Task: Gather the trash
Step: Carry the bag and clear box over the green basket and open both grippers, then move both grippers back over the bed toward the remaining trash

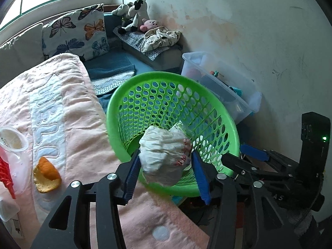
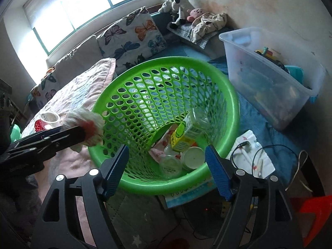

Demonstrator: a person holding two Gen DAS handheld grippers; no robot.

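My left gripper (image 1: 166, 161) is shut on a crumpled white wrapper with red print (image 1: 164, 153) and holds it over the near rim of the green perforated basket (image 1: 128, 95). From the right wrist view the wrapper (image 2: 85, 118) sits just left of the basket rim (image 2: 166, 60). My right gripper (image 2: 168, 166) is open and empty at the basket's near edge. Inside the basket lie a yellow-green carton (image 2: 184, 132), a white lid (image 2: 193, 155) and clear plastic cups. An orange peel (image 1: 46, 175) and a plastic cup (image 1: 12, 139) lie on the pink blanket (image 1: 78, 128).
A clear storage bin (image 2: 269, 72) with toys stands right of the basket by the wall. A butterfly cushion (image 1: 76, 31) and plush toys (image 1: 137, 14) lie on the sofa behind. Cables and a white cloth (image 2: 251, 155) lie on the floor at right. A red item (image 1: 6, 172) is at left.
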